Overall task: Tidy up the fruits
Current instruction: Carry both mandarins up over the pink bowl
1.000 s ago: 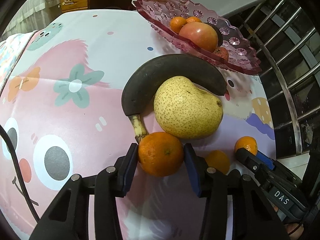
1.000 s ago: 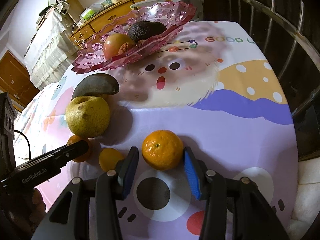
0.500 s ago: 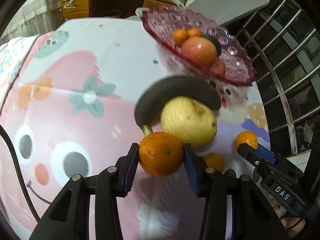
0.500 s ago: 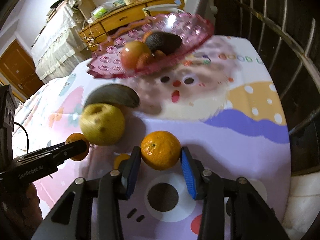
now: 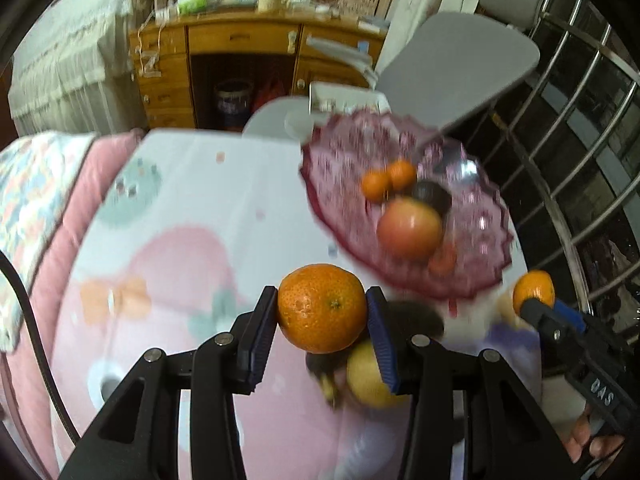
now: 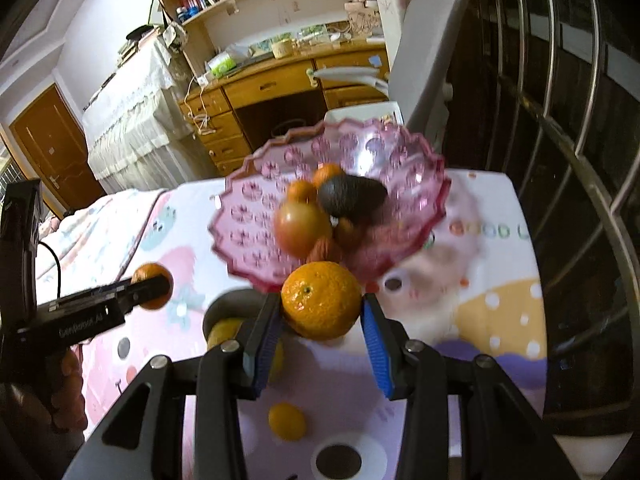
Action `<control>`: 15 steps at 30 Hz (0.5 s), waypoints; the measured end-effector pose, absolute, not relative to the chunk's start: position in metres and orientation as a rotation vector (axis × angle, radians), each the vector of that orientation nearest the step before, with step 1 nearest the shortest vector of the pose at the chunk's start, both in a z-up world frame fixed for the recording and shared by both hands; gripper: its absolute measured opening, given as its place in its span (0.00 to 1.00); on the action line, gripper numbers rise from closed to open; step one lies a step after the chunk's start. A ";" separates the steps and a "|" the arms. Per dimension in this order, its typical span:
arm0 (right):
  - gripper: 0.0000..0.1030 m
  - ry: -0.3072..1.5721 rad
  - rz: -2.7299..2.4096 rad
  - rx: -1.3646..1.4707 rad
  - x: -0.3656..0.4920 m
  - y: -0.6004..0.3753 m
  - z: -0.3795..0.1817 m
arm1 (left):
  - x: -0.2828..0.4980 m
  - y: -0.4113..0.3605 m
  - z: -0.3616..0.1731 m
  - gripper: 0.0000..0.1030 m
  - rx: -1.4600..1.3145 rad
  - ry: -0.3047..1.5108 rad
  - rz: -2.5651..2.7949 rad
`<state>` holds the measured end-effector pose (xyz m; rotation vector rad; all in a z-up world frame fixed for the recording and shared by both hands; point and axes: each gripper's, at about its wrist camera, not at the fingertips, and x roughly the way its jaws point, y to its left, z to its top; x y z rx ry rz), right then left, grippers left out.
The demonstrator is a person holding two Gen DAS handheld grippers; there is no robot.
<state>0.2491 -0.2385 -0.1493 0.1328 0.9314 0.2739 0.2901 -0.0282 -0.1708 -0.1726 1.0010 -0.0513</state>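
Observation:
My left gripper [image 5: 322,320] is shut on an orange [image 5: 322,307] and holds it above the table, short of the pink glass fruit bowl [image 5: 348,200]. My right gripper [image 6: 320,320] is shut on another orange [image 6: 320,300], held just in front of the same bowl [image 6: 256,216]. The bowl holds an apple [image 6: 302,222], a dark avocado [image 6: 352,196] and small oranges [image 5: 388,180]. A yellow pear [image 5: 366,380] and a dark banana [image 5: 416,316] lie on the table below my left gripper. A small yellow citrus [image 6: 287,420] lies below my right gripper.
The table has a pink cartoon-print cloth [image 5: 168,264]. A metal railing [image 6: 580,140] runs along the right side. A grey chair [image 5: 452,64] and a wooden desk [image 6: 280,88] stand behind the table. A bed [image 6: 132,112] is at the far left.
Both grippers have lifted their oranges off the table and moved them toward the pink bowl. The pear and banana now lie lower in the views, under the grippers.

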 end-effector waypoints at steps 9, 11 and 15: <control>0.40 0.913 0.246 0.160 0.282 -0.242 -0.143 | 0.342 -0.042 -0.157 0.42 -0.197 0.914 -0.077; 0.40 0.916 0.240 0.167 0.287 -0.244 -0.146 | 0.351 -0.047 -0.161 0.42 -0.214 0.919 -0.086; 0.40 0.936 0.228 0.173 0.297 -0.245 -0.154 | 0.364 -0.059 -0.176 0.42 -0.215 0.971 -0.091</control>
